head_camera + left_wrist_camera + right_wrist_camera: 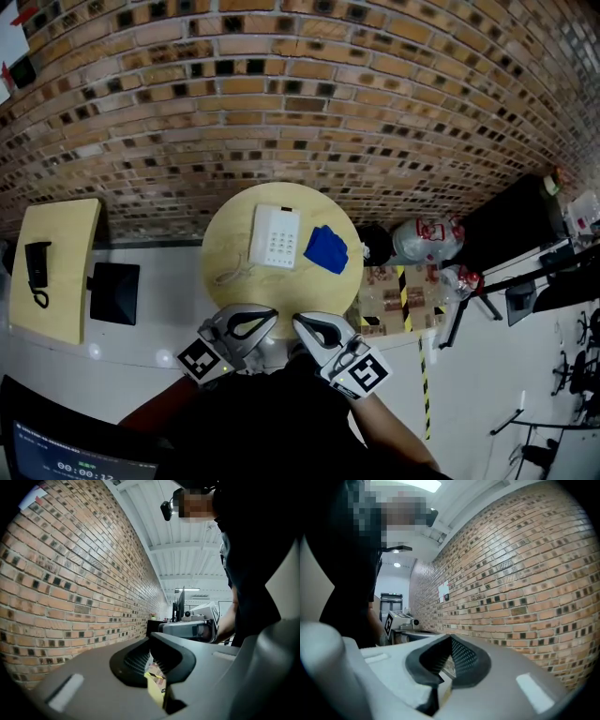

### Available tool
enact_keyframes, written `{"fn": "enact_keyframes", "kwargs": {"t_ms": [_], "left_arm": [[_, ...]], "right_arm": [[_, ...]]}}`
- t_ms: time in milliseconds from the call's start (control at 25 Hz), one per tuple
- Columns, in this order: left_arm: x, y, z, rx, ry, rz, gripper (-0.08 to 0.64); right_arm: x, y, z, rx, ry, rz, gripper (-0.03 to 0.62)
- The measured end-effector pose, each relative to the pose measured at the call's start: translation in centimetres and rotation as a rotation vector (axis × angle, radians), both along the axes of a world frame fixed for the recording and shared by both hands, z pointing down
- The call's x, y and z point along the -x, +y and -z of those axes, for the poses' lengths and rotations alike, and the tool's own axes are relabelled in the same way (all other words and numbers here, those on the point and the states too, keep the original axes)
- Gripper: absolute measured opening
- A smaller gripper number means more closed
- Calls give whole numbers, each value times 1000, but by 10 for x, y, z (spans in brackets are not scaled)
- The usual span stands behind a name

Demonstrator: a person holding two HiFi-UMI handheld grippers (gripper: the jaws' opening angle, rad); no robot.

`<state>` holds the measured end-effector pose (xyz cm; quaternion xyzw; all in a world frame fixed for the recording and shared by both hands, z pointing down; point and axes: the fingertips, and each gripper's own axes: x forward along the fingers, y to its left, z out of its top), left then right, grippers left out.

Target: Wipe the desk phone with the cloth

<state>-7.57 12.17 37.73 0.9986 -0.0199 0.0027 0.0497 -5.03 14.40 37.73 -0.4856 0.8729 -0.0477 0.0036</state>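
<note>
In the head view a white desk phone [276, 236] lies on a round wooden table [225, 230], its coiled cord [232, 273] trailing toward the near left. A blue cloth [327, 249] lies crumpled just right of the phone. Both grippers hang close to the person's body, short of the table's near edge and apart from phone and cloth. The left gripper [270, 314] and the right gripper [300, 321] point their tips toward each other. Each is shut with nothing between its jaws, as the left gripper view [151, 638] and the right gripper view [450, 639] show.
A brick wall [300, 112] runs behind the table. At the left is a rectangular wooden desk [66, 281] with a black device [37, 270], and a black pad [114, 292] beside it. A plastic bag [427, 239] and a taped cardboard box [389, 291] lie right of the table.
</note>
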Motion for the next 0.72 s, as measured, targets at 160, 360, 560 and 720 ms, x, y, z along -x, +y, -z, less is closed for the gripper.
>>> {"fn": "enact_keyframes", "kwargs": {"t_ms": [160, 360, 560, 720], "left_arm": [[-2, 6, 3, -23, -2, -19, 0], [-5, 4, 1, 11, -7, -17, 0], [-3, 2, 1, 14, 1, -20, 0], [-3, 2, 1, 32, 3, -17, 0]], "right_arm": [[5, 1, -1, 4, -4, 6, 0], [5, 0, -2, 18, -17, -3, 0], [6, -6, 1, 12, -17, -7, 0], [7, -8, 1, 2, -14, -4, 0]]}}
